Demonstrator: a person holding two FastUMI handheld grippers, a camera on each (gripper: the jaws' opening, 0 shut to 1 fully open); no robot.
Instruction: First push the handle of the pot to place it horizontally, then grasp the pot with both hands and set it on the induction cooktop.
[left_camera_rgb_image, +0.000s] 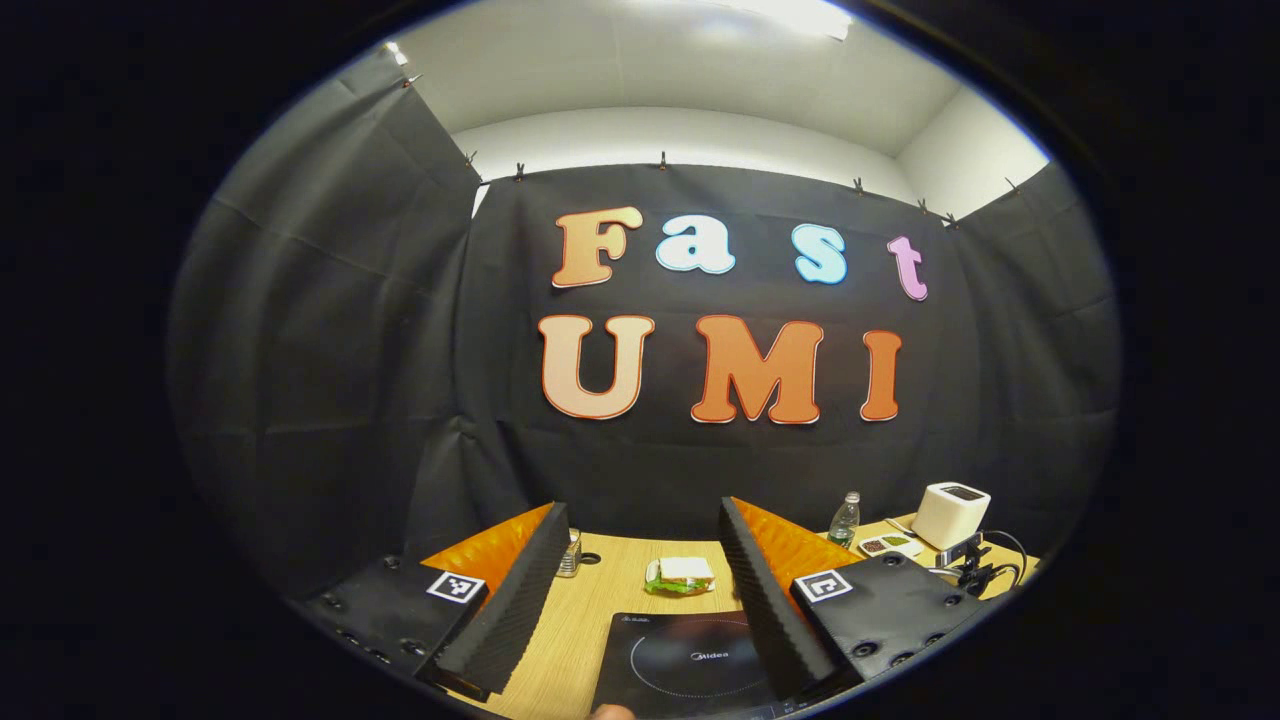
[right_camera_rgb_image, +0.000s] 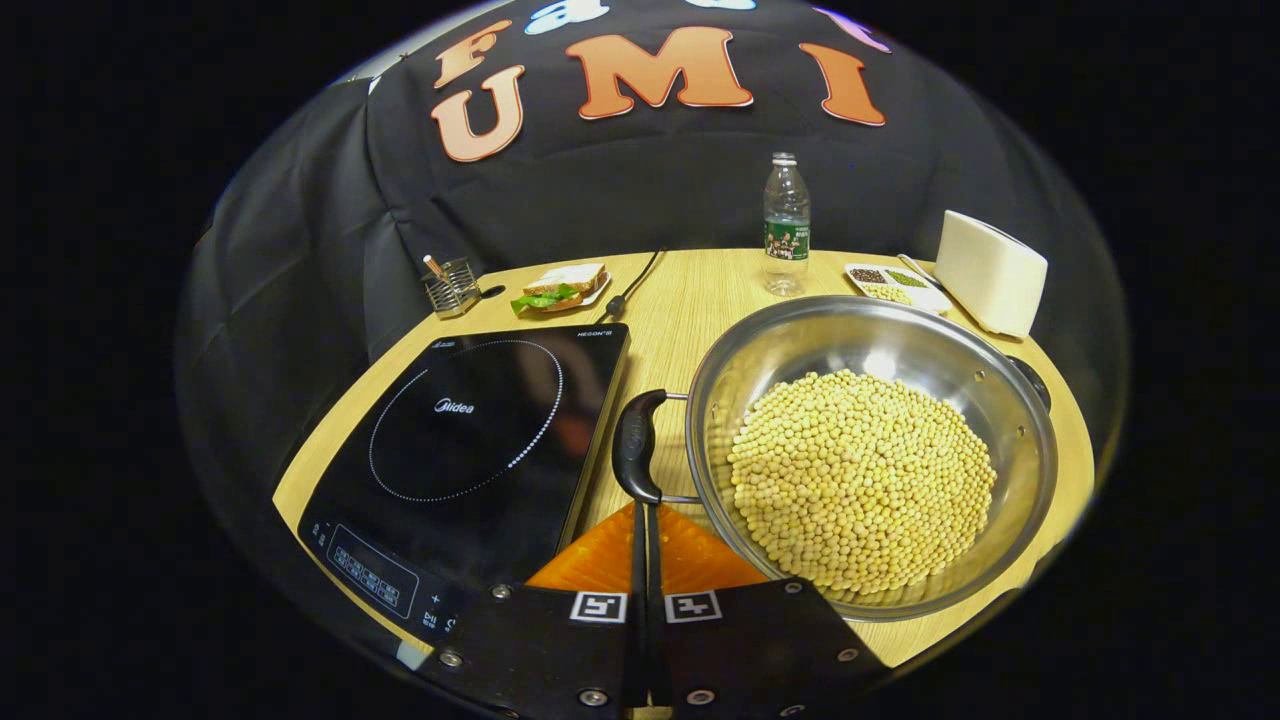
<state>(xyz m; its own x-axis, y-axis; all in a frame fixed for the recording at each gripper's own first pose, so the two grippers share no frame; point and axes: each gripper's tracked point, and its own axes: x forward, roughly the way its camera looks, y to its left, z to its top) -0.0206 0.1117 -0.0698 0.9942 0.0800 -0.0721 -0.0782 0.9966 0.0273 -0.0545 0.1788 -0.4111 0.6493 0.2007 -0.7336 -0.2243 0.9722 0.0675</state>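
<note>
In the right gripper view a steel pot (right_camera_rgb_image: 1010, 400) full of yellow soybeans (right_camera_rgb_image: 860, 470) sits on the wooden table, to the right of the black induction cooktop (right_camera_rgb_image: 470, 420). Its black side handle (right_camera_rgb_image: 637, 440) points toward the cooktop, and a second handle (right_camera_rgb_image: 1032, 380) shows on the far rim. My right gripper (right_camera_rgb_image: 645, 510) is shut, its joined tips touching the near end of the black handle. In the left gripper view my left gripper (left_camera_rgb_image: 642, 520) hangs open with nothing between its fingers, above the cooktop (left_camera_rgb_image: 690, 660).
At the table's back stand a plate with a sandwich (right_camera_rgb_image: 560, 285), a wire utensil holder (right_camera_rgb_image: 450, 285), a water bottle (right_camera_rgb_image: 787, 225), a small tray of spices (right_camera_rgb_image: 880, 280) and a white box-shaped appliance (right_camera_rgb_image: 990, 270). A black cable (right_camera_rgb_image: 635, 280) runs behind the cooktop.
</note>
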